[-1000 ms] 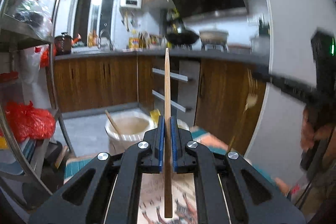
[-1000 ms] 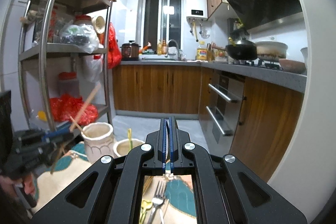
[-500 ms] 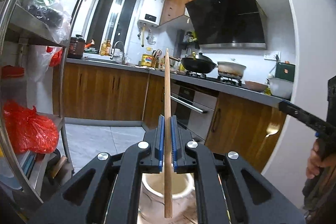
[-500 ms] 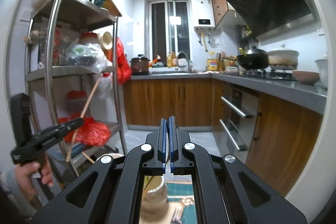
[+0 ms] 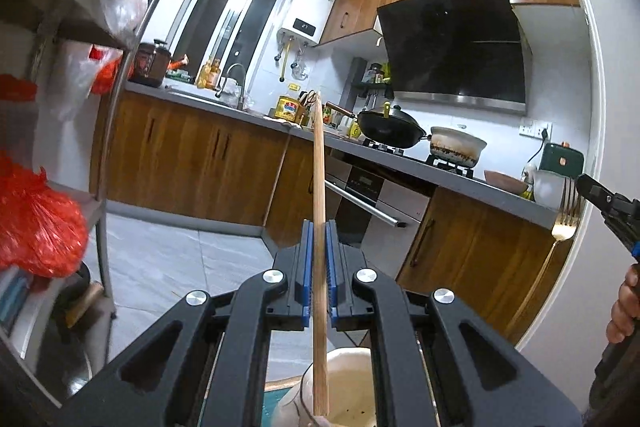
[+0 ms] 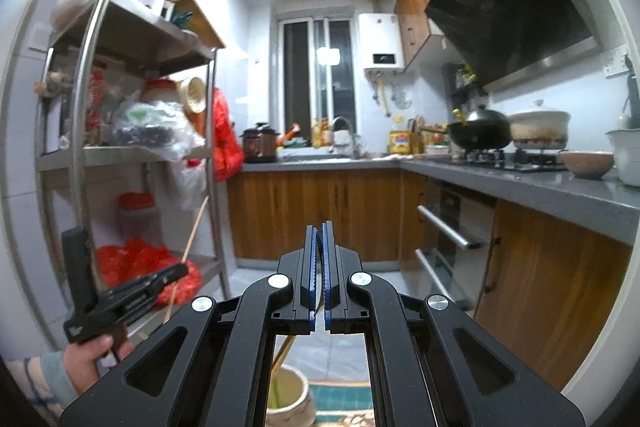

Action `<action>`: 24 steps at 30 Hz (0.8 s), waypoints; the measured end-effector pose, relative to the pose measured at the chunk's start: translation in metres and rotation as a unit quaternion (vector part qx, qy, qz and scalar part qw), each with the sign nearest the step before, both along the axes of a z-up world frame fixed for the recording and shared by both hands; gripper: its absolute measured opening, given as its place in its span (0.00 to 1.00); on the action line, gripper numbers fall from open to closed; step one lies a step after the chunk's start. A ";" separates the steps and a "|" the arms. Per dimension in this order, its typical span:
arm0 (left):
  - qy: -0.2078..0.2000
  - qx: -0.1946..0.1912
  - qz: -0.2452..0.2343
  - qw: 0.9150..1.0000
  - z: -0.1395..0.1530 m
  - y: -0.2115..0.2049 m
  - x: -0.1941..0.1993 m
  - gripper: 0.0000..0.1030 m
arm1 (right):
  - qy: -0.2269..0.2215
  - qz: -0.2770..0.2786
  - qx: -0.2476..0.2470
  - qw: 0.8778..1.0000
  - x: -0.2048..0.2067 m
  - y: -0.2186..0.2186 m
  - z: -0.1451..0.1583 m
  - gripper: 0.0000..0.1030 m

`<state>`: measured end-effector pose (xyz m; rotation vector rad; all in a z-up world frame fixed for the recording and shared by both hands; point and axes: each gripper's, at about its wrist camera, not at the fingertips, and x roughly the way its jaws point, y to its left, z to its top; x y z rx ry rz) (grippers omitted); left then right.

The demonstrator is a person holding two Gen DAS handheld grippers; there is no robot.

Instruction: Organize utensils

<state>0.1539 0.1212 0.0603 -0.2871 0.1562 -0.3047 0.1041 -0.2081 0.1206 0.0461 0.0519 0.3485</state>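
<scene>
My left gripper [image 5: 319, 227] is shut on a long wooden chopstick [image 5: 319, 187] that stands upright, its lower end just inside the mouth of a cream ceramic jar [image 5: 352, 391] below. My right gripper [image 6: 319, 231] is shut on the thin handle of a gold fork; the fork [image 5: 564, 223] shows at the right edge of the left wrist view, tines up. A cream jar [image 6: 290, 397] with utensils in it sits below the right gripper. The left gripper [image 6: 176, 273] with its chopstick [image 6: 192, 239] shows at the left of the right wrist view.
A steel shelf rack [image 6: 86, 131] with bags and jars stands on the left. Wooden cabinets and a grey counter [image 6: 520, 183] with wok, pot and bowls run along the back and right. A patterned teal cloth [image 6: 340, 395] lies under the jars.
Both grippers have tilted upward and risen; the table surface and loose cutlery dropped out of view. The chopstick's lower end now sits over the jar mouth.
</scene>
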 end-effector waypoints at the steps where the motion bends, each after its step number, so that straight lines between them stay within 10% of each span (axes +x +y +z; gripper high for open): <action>1: 0.001 -0.004 -0.001 1.000 -0.003 0.000 0.003 0.06 | -0.002 -0.004 0.004 1.000 0.002 -0.001 -0.001 0.03; 24: 0.003 0.022 -0.043 0.999 -0.018 -0.019 -0.002 0.06 | 0.062 0.002 -0.034 0.997 0.039 0.028 -0.057 0.04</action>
